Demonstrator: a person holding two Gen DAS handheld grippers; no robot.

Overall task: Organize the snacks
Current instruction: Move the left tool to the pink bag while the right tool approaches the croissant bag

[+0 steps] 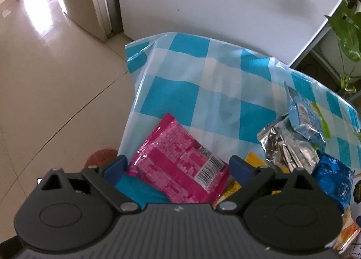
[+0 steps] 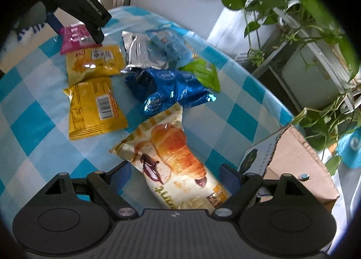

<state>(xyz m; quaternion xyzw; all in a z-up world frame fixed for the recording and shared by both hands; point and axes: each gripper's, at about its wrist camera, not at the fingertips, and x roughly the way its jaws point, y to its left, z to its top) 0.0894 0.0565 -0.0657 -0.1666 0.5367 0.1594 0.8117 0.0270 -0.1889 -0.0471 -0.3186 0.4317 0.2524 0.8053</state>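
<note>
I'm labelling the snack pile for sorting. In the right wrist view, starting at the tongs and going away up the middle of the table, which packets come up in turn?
Croissant packet → dark blue foil packet → silver foil packet. The light blue wrapper overlaps the silver one, so its place is unclear.

Lighting: you have bright daylight; glare streaks the floor at upper left. Foil packets throw highlights. Shadow: soft blotch on the white cabinet. Distortion: strong fisheye bending, black corners in your right view.
</note>
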